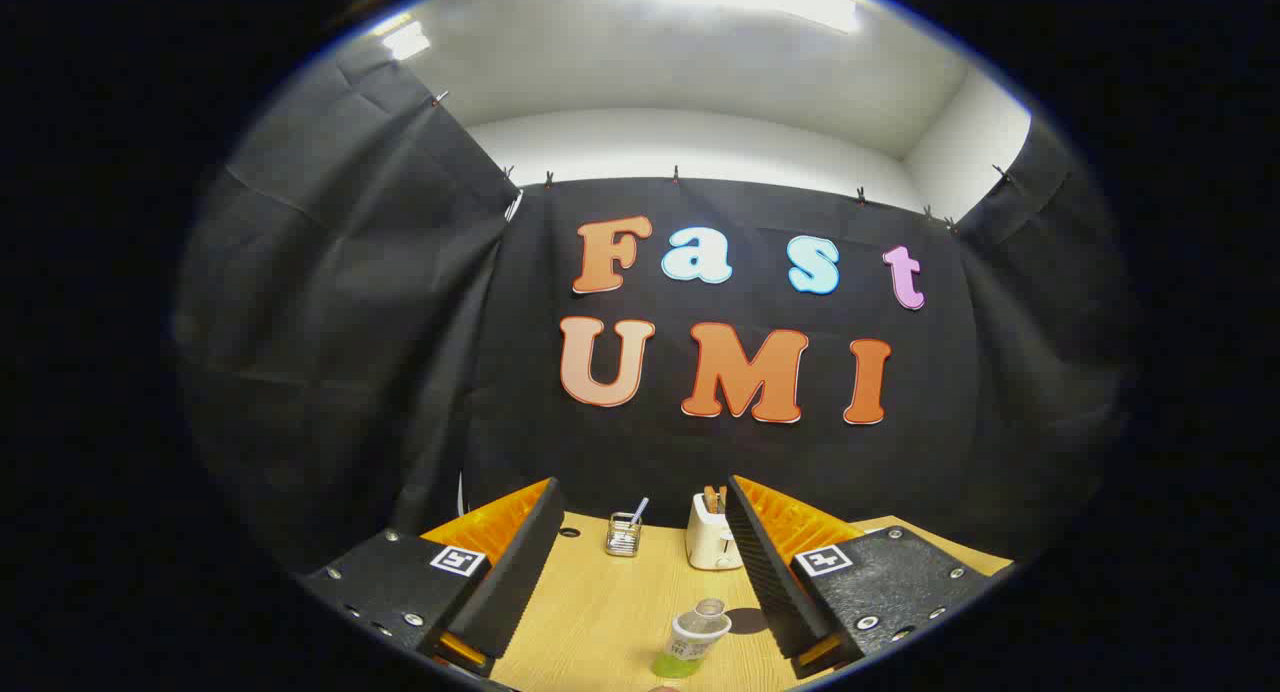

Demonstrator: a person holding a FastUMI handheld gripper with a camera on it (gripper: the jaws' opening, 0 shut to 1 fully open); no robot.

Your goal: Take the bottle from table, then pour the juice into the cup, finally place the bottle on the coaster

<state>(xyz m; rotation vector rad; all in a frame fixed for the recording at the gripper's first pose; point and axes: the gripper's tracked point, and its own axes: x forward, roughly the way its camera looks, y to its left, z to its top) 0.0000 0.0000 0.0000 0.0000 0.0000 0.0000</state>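
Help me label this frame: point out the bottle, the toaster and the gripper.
bottle [697, 634], gripper view, on its white neck.
toaster [712, 544], gripper view, on its white front.
gripper [640, 557], gripper view, midway between its open fingers.

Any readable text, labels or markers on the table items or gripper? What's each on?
Bottle label, between the open fingers: print too small to read.
Square tags on the gripper: black-and-white patterns, no words.
Toaster and glass beyond the fingers: no text visible.

Bottle [692, 640] stands free between the spread claw [640, 572] fingers
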